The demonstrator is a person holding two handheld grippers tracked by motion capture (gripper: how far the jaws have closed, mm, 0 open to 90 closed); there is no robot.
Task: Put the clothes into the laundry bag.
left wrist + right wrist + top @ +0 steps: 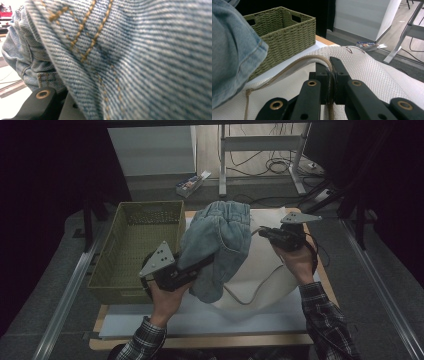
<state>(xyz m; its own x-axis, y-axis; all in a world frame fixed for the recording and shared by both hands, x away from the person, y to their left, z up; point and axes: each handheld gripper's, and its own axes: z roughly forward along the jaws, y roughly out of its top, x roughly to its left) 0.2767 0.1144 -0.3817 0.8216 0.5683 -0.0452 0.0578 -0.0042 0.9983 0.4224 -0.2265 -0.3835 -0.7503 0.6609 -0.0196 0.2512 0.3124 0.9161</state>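
A light blue denim garment [220, 235] hangs bunched above the middle of the table. My left gripper [202, 264] is shut on its lower left fold and holds it up. In the left gripper view the denim [140, 55] with its tan stitching lies over the jaws and hides their tips. Under the garment lies a white mesh bag [270, 270] with a tan cord edge. My right gripper [331, 71] is shut on that raised edge of the bag [367, 67]; in the high view the right gripper [262, 233] points left, just right of the denim.
A green woven basket [112, 290] stands at the table's left, close to my left hand; its wall [287, 32] rises behind the bag's edge. A white board [200, 320] covers the wooden tabletop. Desk legs, cables and a small box [191, 182] are on the floor beyond.
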